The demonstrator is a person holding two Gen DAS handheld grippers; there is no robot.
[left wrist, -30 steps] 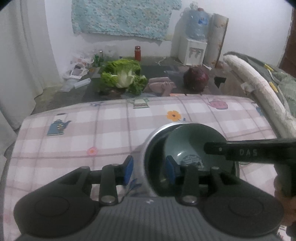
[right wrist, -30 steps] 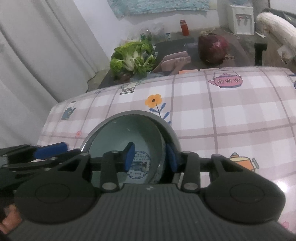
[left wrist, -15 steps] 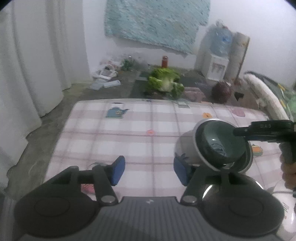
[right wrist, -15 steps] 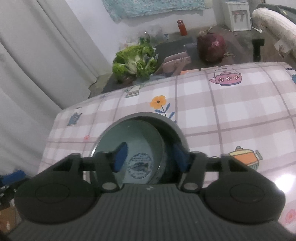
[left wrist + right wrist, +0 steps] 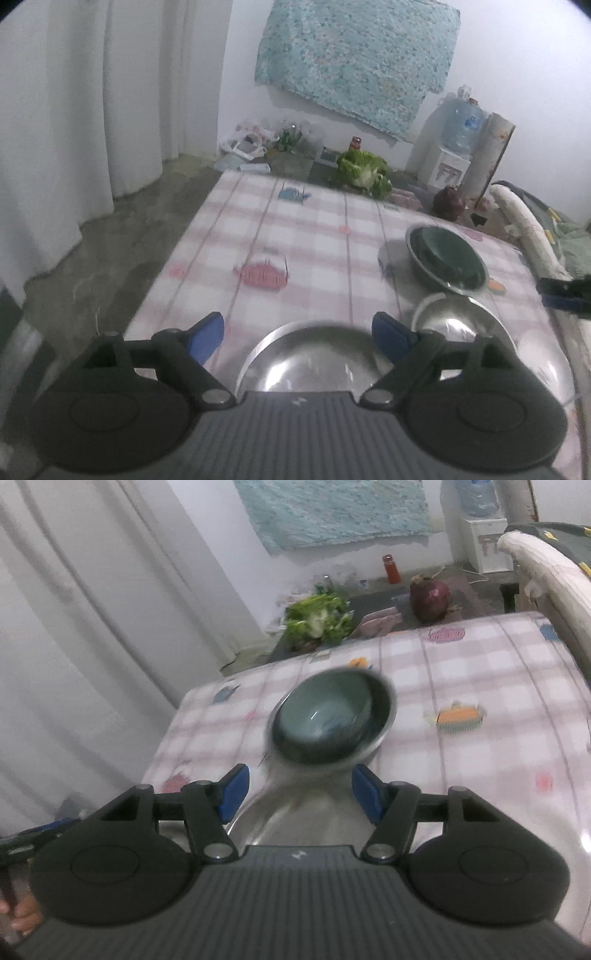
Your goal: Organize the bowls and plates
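Observation:
A steel bowl (image 5: pixel 448 269) with a green ceramic bowl (image 5: pixel 443 245) nested inside stands on the checked tablecloth (image 5: pixel 295 236); in the right wrist view the steel bowl (image 5: pixel 382 720) and the green bowl (image 5: pixel 325 710) are blurred. My left gripper (image 5: pixel 297 334) is open and empty, hovering over a shiny steel bowl (image 5: pixel 314 362), with another steel bowl (image 5: pixel 461 321) to its right. My right gripper (image 5: pixel 299 788) is open and empty above a steel dish (image 5: pixel 306 819), short of the nested bowls.
The table's left edge drops to a concrete floor (image 5: pixel 122 229) and white curtains (image 5: pixel 74 110). Beyond the far edge lie a leafy cabbage (image 5: pixel 364 171), a red cabbage (image 5: pixel 448 199) and a water dispenser (image 5: pixel 452 155). A rolled mat (image 5: pixel 543 568) borders the right side.
Both grippers let go of the nested bowls, opened wide and pulled back toward me. The nested bowls now rest on the table, farther away in both views.

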